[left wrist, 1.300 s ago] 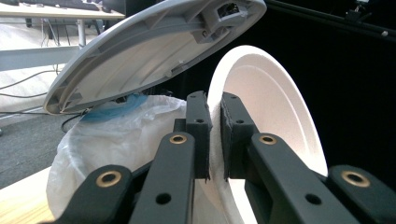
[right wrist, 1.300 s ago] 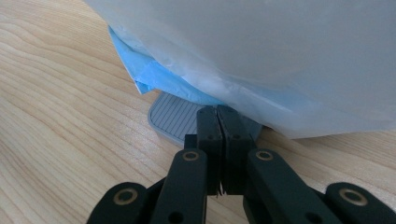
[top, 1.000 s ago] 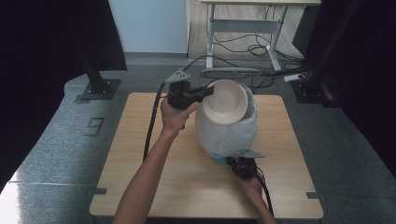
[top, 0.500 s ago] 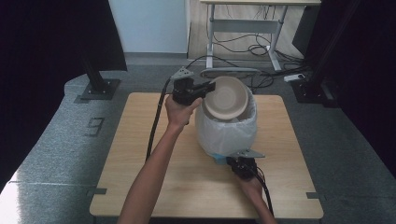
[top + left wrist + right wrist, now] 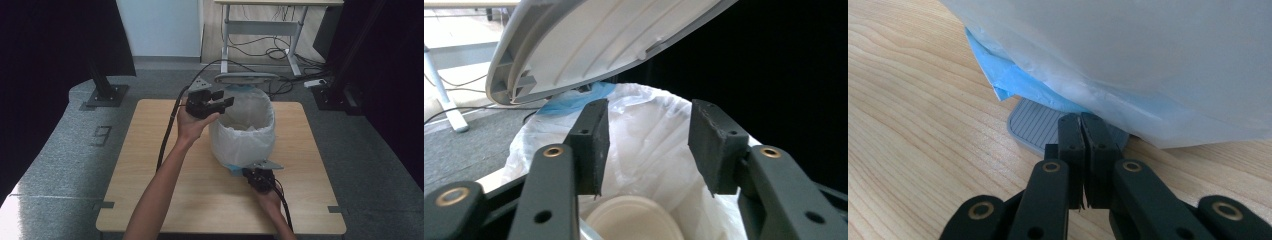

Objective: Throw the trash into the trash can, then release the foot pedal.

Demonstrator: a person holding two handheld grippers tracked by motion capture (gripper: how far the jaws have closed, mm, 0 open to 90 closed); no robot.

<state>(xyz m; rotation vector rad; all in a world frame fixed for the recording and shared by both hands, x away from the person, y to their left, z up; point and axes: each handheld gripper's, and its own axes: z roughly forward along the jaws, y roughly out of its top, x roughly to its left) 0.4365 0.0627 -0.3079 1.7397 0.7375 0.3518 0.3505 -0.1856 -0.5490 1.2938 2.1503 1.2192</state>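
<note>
Plate (image 5: pixel 631 220) in the bin (image 5: pixel 243 132), partly hidden by gripper.

Pedal bin (image 5: pixel 243 135) wrapped by its white liner (image 5: pixel 1148 55), the body hidden; the grey pedal (image 5: pixel 1034 127) partly covered by liner and closed right gripper (image 5: pixel 1082 150); the raised lid (image 5: pixel 589 40) and the paper plate (image 5: pixel 631 220) inside cut by picture edges.
</note>
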